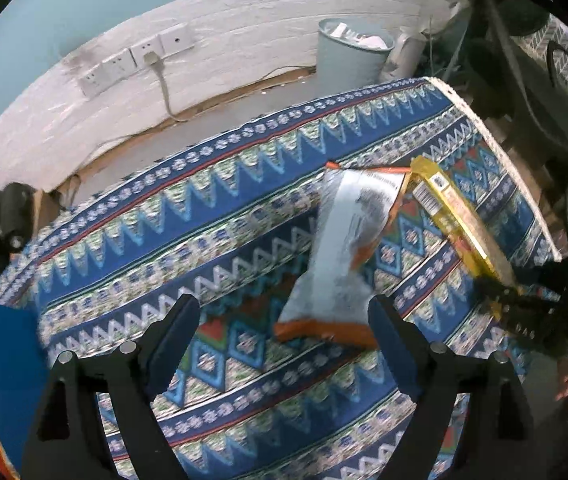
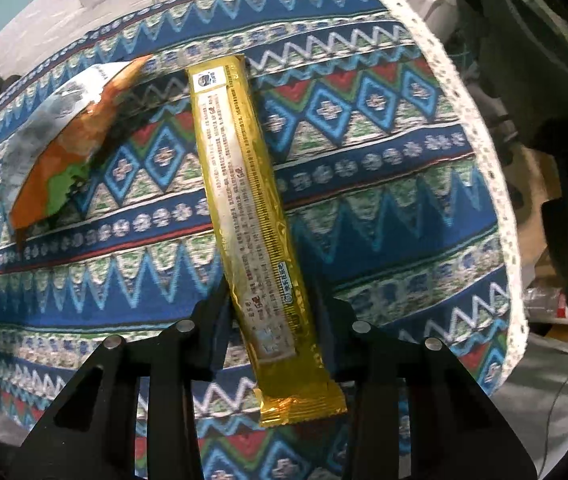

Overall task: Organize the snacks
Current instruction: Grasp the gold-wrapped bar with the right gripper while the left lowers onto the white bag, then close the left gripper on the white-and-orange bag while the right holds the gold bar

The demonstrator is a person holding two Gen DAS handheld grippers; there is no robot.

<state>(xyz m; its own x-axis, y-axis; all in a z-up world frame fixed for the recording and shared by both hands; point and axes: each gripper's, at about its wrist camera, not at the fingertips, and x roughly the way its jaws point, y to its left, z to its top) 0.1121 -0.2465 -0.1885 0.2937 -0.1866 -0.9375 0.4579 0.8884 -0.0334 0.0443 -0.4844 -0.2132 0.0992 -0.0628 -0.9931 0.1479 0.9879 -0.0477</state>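
left wrist view: the left tongs [image 1: 280, 320] hang released above the patterned surface [image 1: 156, 216], spread to straddle the blurred silver-orange snack bag [image 1: 340, 248]. right wrist view: the right tongs [image 2: 274, 320] pinch the gold wrapper bar [image 2: 244, 184] near its lower end, probably to shift it; the pads are hidden.

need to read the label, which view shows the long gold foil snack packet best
Right wrist view: the long gold foil snack packet runs full length, printed side up. The left wrist view shows it small, blurred, near the frame's right side.
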